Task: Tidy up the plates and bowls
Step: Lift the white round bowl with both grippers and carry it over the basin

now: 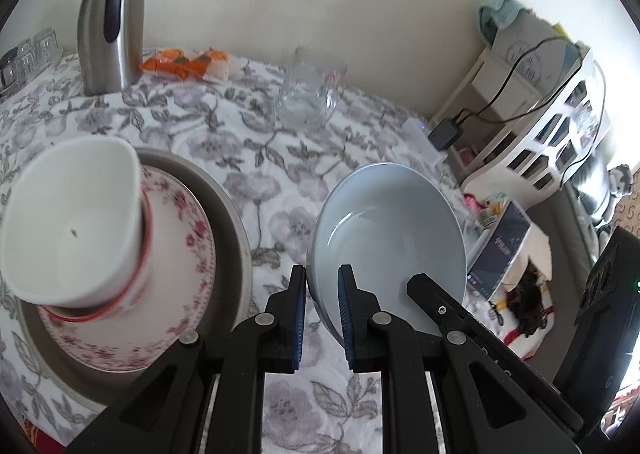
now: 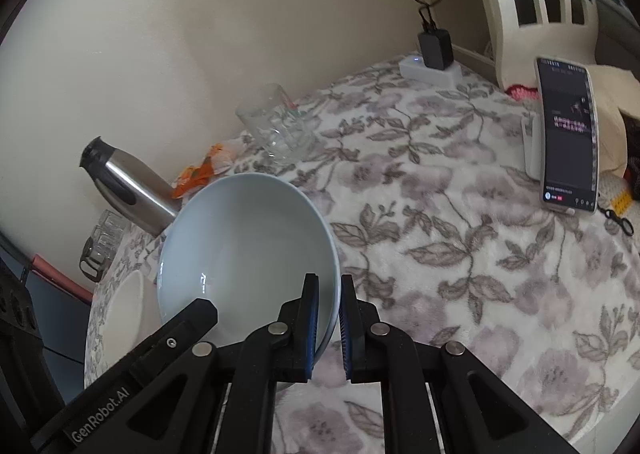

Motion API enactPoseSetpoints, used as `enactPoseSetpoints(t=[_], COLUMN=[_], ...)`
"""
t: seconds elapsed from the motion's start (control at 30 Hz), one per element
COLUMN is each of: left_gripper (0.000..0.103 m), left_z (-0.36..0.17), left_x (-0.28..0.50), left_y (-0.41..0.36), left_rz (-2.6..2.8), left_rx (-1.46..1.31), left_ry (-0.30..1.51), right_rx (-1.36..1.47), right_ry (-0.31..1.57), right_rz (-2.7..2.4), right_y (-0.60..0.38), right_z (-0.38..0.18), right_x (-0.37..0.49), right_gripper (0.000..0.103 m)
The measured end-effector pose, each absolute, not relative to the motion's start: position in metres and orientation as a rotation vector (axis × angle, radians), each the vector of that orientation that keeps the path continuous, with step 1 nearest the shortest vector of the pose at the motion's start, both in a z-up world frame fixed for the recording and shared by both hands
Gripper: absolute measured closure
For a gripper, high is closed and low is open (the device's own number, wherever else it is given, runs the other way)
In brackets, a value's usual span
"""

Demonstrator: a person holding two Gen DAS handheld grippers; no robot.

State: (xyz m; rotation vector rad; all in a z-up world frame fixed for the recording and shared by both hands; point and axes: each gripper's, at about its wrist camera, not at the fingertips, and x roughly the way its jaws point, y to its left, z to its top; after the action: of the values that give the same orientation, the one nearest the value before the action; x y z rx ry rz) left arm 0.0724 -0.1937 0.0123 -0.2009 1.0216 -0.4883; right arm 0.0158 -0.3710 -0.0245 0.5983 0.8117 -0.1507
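A pale blue bowl (image 1: 384,222) (image 2: 248,238) is held tilted over the flowered tablecloth, gripped at two opposite sides of its rim. My left gripper (image 1: 322,272) is shut on its left rim. My right gripper (image 2: 329,280) is shut on the opposite rim, and one of its black fingers (image 1: 432,294) shows inside the bowl in the left wrist view. To the left stands a stack: a white square bowl (image 1: 72,222) in a red-rimmed bowl (image 1: 132,294), on a pink floral plate (image 1: 188,254), on a large taupe plate (image 1: 236,230).
A steel thermos jug (image 1: 110,18), orange packets (image 1: 188,62), a clear glass jug (image 1: 310,90) and drinking glasses (image 1: 28,54) stand along the wall. A phone on a stand (image 2: 568,138) and a power strip (image 2: 434,72) sit at the table's right side, beside a white shelf (image 1: 560,122).
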Motion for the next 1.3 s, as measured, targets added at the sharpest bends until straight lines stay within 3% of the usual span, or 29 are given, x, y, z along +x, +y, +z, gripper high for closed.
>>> enactPoseSetpoints(t=[0.57,1.3], left_gripper=[0.087,0.087], left_z=[0.063,0.042], left_x=[0.073,0.099], left_y=[-0.099,-0.010], left_rz=[-0.460,-0.340], left_rx=[-0.320,-0.452], left_ry=[0.908,0.971], right_rx=[0.516,0.415], right_ry=[0.724,0.863], right_rz=[-0.022,0.049], right_y=[-0.289,-0.202], right_z=[0.035,0.015], right_x=[0.027,0.069], right_gripper=[0.092,0.091])
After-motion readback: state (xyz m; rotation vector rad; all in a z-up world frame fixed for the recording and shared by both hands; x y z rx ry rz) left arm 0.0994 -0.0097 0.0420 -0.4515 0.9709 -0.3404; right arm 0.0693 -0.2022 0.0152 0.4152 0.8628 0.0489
